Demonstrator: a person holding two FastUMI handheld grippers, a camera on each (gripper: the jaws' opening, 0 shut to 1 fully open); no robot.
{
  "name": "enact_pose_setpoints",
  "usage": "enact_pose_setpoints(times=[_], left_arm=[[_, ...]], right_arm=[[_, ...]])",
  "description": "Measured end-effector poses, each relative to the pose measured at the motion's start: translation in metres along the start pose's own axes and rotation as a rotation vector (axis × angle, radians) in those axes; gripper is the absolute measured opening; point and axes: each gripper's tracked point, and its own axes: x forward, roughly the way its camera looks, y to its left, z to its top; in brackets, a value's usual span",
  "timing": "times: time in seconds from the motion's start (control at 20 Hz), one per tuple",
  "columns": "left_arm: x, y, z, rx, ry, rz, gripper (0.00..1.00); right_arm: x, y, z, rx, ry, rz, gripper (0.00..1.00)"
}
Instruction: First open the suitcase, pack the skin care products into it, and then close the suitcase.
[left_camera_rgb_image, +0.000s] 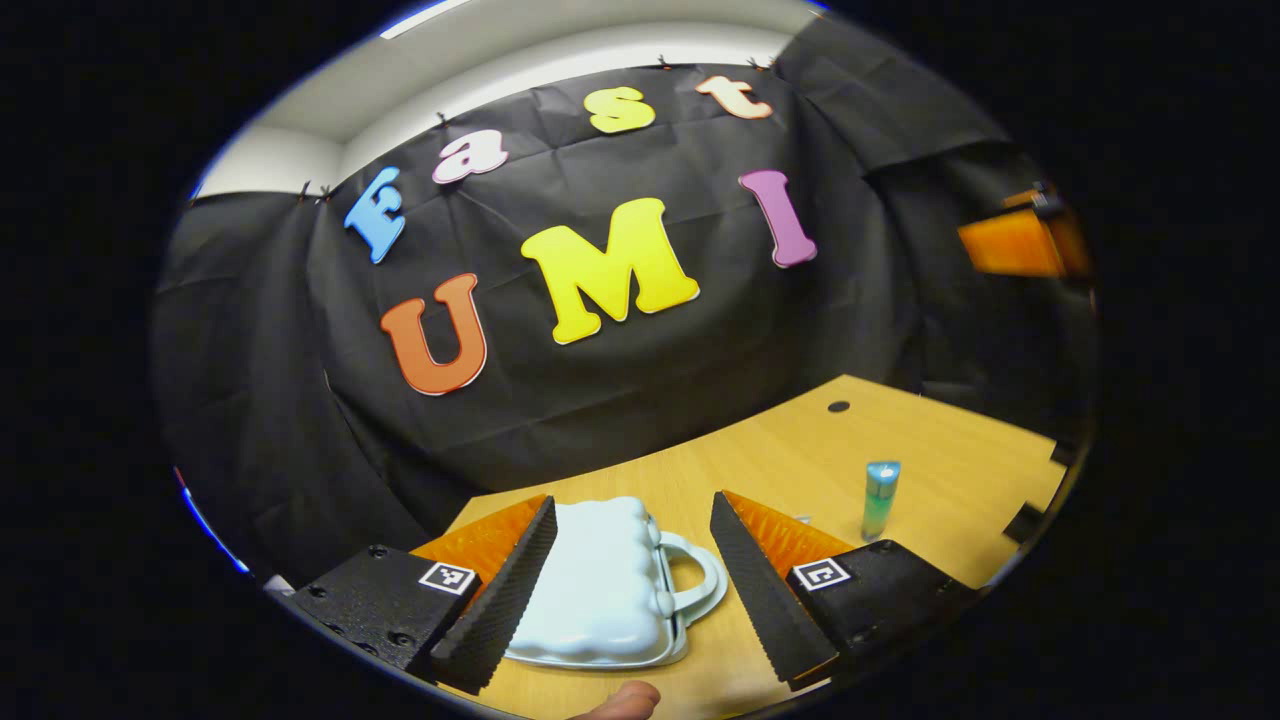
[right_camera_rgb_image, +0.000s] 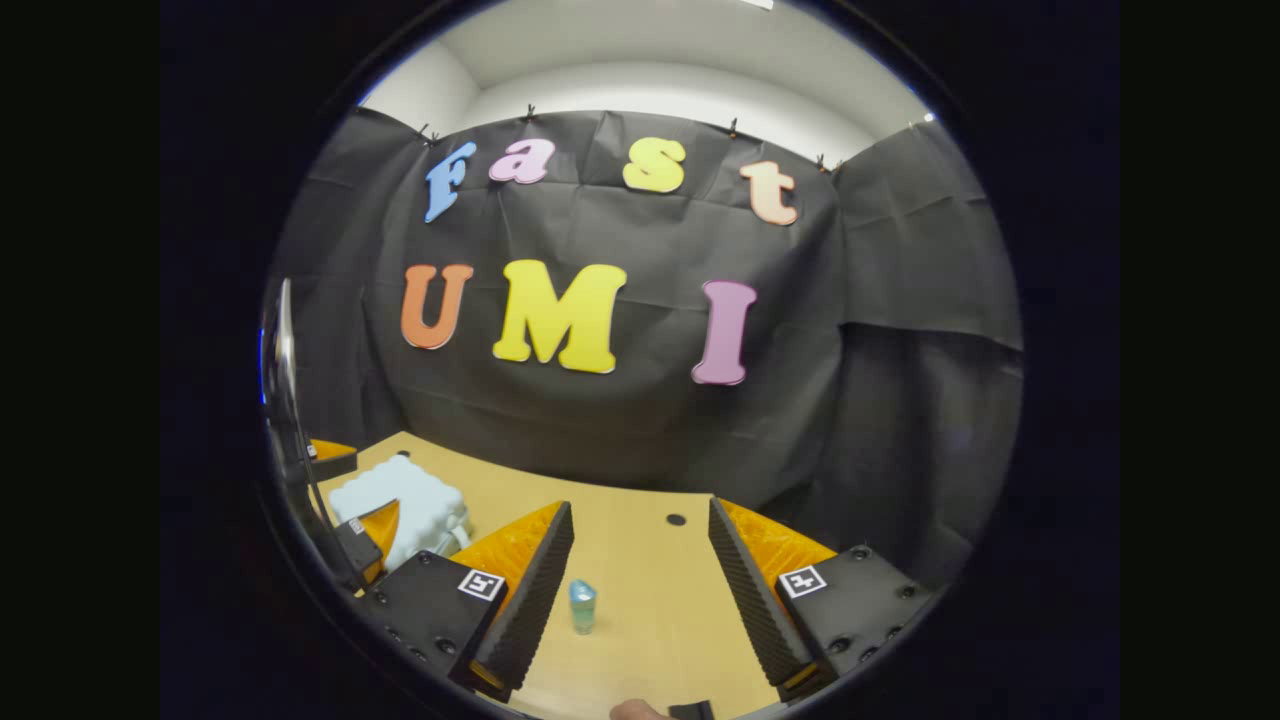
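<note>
A small pale, quilted-looking suitcase (left_camera_rgb_image: 600, 585) is seen lying flat and closed on the wooden counter (left_camera_rgb_image: 800, 450), its looped handle (left_camera_rgb_image: 700, 580) turned toward the skin care tube (left_camera_rgb_image: 880, 498). The tube (blue-green, capped at the top) is stood upright, well apart from the case, on bare wood.

1 suitcase (left_camera_rgb_image: 600, 580), pale, closed, lying flat on worktop (left_camera_rgb_image: 800, 460). 1 skin care tube (left_camera_rgb_image: 880, 498), upright, well apart from suitcase on its handle side. 1 cable hole (left_camera_rgb_image: 838, 407) in worktop, beyond tube. 2 grippers: left gripper (left_camera_rgb_image: 632, 575), right gripper (right_camera_rgb_image: 640, 585).
</note>
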Motion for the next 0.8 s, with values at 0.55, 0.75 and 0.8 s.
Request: enact_pose_setpoints(times=[0.55,0.75,0.8], left_arm=[[0.052,-0.032,-0.104,0.668,0.099,-0.025,0.96],[0.066,-0.034,-0.116,0.820,0.142,-0.001,0.96],[0.071,-0.035,-0.121,0.843,0.158,-0.006,0.95]], right_arm=[[0.013,-0.055,-0.012,-0.032,0.016,-0.104,0.81],[0.019,-0.064,-0.020,-0.018,0.037,-0.105,0.81],[0.021,-0.065,-0.023,-0.015,0.044,-0.104,0.81]])
